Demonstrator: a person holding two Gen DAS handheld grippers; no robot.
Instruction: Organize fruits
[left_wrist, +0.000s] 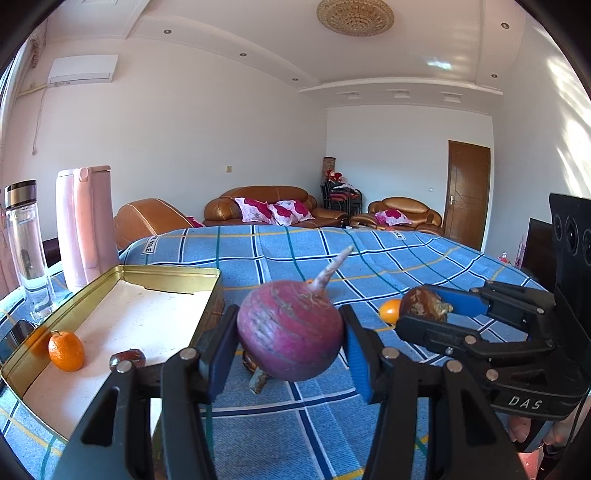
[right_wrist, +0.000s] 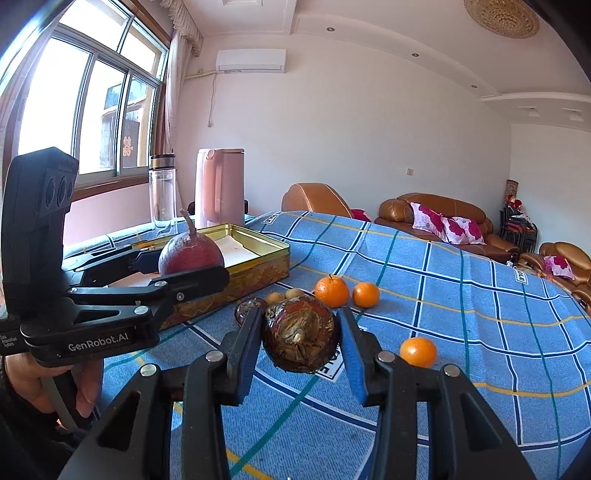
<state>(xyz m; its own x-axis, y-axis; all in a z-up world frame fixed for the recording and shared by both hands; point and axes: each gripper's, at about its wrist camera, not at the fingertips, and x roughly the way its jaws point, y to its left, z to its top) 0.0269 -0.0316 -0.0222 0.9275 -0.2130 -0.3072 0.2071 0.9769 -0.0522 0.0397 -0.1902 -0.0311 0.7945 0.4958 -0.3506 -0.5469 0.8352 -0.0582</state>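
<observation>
The left tongs (left_wrist: 290, 332) clench a round purple-red radish (left_wrist: 290, 330), its pale tapering root pointing up and away. The radish is lifted clear of the blue checked cloth (left_wrist: 280, 435) that covers the tabletop, just beside the near right corner of an open gold tin tray (left_wrist: 173, 275). Inside the tray, near its front left end, sits one mandarin (left_wrist: 66, 350), and a small dark red-brown piece (left_wrist: 127, 357) lies a little to its right.

The right tongs (right_wrist: 301, 339) are clenched on a dark brown, glossy, rough-skinned fruit (right_wrist: 301, 338), whose kind I cannot tell; it hangs above the cloth, to the right of the radish. In the right wrist view, a similar dark brown fruit (right_wrist: 249, 310) lies on the cloth just behind the left finger of these tongs, with two small tan fruits (right_wrist: 284, 295) beyond it, close to the tray's patterned side. Two mandarins (right_wrist: 331, 290) rest side by side farther back, and another mandarin (right_wrist: 418, 351) lies alone to the right of the tongs.

Behind the tray stand a clear bottle with a metal cap (right_wrist: 162, 192) and a pink kettle (right_wrist: 220, 186). A hand (right_wrist: 44, 384) grips the handle of the left tongs at the lower left edge of the right wrist view.
</observation>
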